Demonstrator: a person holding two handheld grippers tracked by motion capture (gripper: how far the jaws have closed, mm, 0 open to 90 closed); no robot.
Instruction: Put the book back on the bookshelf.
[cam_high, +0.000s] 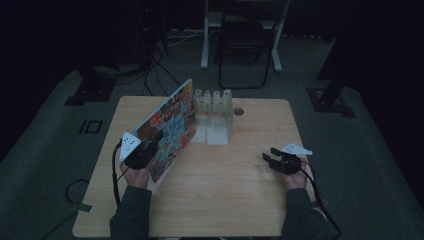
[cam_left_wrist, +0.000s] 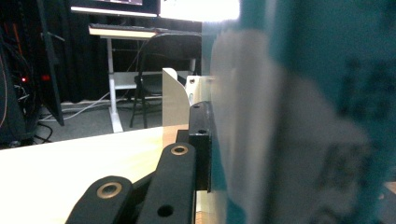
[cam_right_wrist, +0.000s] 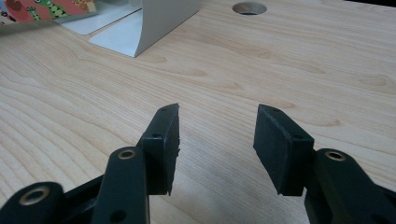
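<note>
**Book held on edge, rack just beyond**

Left tool (cam_high: 150, 145) is clenched on a colourful picture book (cam_high: 167, 125), gripping it near the lower corner closest to the person. In the left gripper view one black jaw lies flat against the blurred teal and white cover (cam_left_wrist: 303, 116); the other jaw is hidden behind the book. The book stands on its bottom edge on the tabletop (cam_high: 225, 195), tilted, its cover facing the right side, its far end reaching toward a white rack (cam_high: 214, 117) with upright dividers. The rack sits near the back edge, just beside the book. A small round hole (cam_high: 238, 111) in the tabletop lies right of the rack.

Right tool (cam_high: 272, 156) is released, jaws spread wide with nothing between them, low over bare wood at the right side, well apart from the book. Its camera catches the rack's base (cam_right_wrist: 140, 28) and the hole (cam_right_wrist: 249, 8) farther off.

Beyond the tabletop, a dark chair (cam_high: 245, 45) and cables (cam_high: 155, 70) sit on the floor.
</note>
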